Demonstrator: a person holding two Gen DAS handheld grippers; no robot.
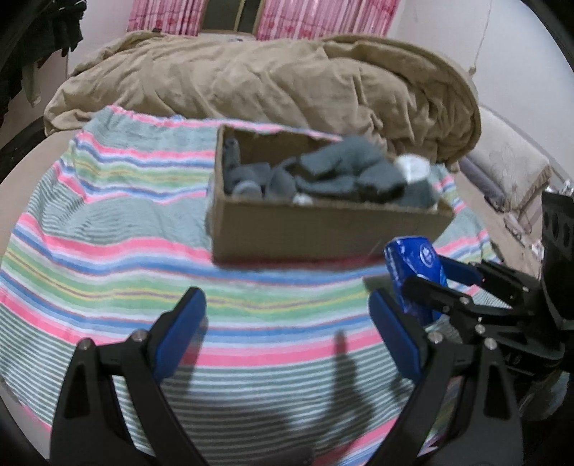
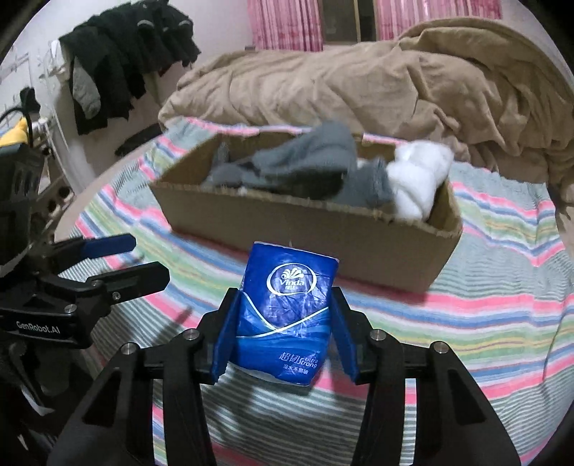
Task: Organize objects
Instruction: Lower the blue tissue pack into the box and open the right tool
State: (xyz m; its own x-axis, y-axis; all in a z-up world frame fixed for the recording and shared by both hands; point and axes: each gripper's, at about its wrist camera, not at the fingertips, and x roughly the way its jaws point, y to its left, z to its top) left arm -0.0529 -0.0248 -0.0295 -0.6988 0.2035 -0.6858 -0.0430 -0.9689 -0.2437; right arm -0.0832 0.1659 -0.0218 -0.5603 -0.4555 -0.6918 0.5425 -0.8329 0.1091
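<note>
A blue Vinda tissue pack [image 2: 287, 315] is gripped between the blue pads of my right gripper [image 2: 285, 315], held above the striped blanket in front of the cardboard box [image 2: 323, 233]. The box holds grey socks [image 2: 305, 168] and a white sock bundle [image 2: 419, 179]. In the left wrist view the box [image 1: 315, 229] sits ahead, the tissue pack [image 1: 416, 272] and right gripper [image 1: 441, 283] are at the right. My left gripper [image 1: 287, 308] is open and empty above the blanket; it shows at the left of the right wrist view [image 2: 143, 261].
A striped blanket [image 1: 107, 222] covers the bed. A crumpled tan duvet [image 1: 269, 79] lies behind the box. Dark clothes [image 2: 125, 64] hang at the far left wall. Pink curtains [image 2: 287, 25] are at the back.
</note>
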